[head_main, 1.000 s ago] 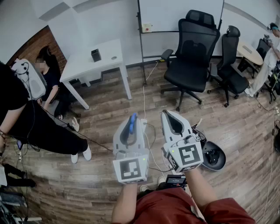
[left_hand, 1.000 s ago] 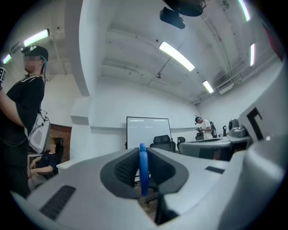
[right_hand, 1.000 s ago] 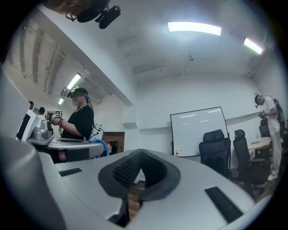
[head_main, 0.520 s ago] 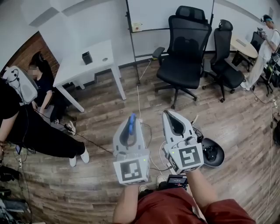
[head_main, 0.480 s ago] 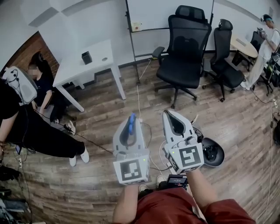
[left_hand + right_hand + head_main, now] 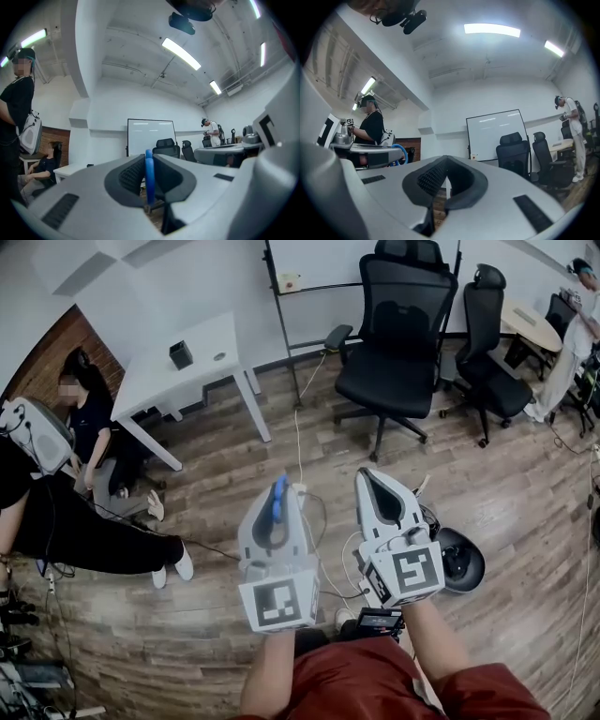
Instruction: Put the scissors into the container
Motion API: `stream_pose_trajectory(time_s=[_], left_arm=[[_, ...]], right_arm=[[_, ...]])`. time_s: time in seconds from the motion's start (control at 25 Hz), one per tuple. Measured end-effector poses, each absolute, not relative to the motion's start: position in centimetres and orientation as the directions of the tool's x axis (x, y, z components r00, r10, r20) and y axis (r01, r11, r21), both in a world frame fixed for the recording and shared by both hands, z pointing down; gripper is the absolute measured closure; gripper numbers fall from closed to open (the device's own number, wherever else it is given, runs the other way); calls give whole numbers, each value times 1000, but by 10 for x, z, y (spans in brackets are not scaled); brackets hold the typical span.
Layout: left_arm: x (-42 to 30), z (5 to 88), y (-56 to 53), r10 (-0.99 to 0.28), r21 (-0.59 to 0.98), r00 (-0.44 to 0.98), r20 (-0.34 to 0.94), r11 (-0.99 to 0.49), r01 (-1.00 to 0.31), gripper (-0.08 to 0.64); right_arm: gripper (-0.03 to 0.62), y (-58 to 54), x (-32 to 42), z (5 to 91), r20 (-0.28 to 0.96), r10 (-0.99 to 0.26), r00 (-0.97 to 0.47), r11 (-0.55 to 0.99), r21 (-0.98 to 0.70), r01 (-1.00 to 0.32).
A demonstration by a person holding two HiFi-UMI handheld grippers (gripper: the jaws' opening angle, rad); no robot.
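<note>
My left gripper point(image 6: 278, 486) is shut on a blue scissors handle point(image 6: 279, 500), held upright in front of my body. In the left gripper view the blue handle point(image 6: 149, 180) stands pinched edge-on between the jaws of that gripper point(image 6: 149, 157); the blades are hidden. My right gripper point(image 6: 367, 475) is beside it on the right, shut with nothing in it, as the right gripper view point(image 6: 446, 159) also shows. A small black container point(image 6: 180, 354) stands on a white table point(image 6: 202, 371) far ahead to the left, well away from both grippers.
Two black office chairs point(image 6: 395, 324) stand ahead on the wooden floor, and a whiteboard point(image 6: 319, 263) leans at the wall. One person sits by the table point(image 6: 89, 418), another point(image 6: 37, 512) is at the left. Cables and a round black base point(image 6: 459, 563) lie by my feet.
The head view has drifted a little, so the table and chairs sit slightly higher and further left in it. Both grippers keep their pose and their grip.
</note>
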State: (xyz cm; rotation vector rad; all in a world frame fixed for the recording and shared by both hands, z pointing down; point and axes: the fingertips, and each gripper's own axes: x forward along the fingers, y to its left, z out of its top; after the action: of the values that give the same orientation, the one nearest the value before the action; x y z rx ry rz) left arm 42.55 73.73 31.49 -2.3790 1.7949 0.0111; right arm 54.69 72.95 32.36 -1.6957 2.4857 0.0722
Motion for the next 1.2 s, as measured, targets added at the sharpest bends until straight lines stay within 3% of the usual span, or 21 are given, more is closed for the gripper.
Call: stream_pose_trajectory(time_s=[0.56,1.2], left_arm=[[376,323,651,-967,-107,236,-99,-225,-968,508],[184,309,474,-982,-58,157,-102,-152,-987,508]], right_arm=[[584,638,495,330,-128,-905,-405,412,-28,-911],[584,454,298,313,-108,-870,-481,483,4,-875]])
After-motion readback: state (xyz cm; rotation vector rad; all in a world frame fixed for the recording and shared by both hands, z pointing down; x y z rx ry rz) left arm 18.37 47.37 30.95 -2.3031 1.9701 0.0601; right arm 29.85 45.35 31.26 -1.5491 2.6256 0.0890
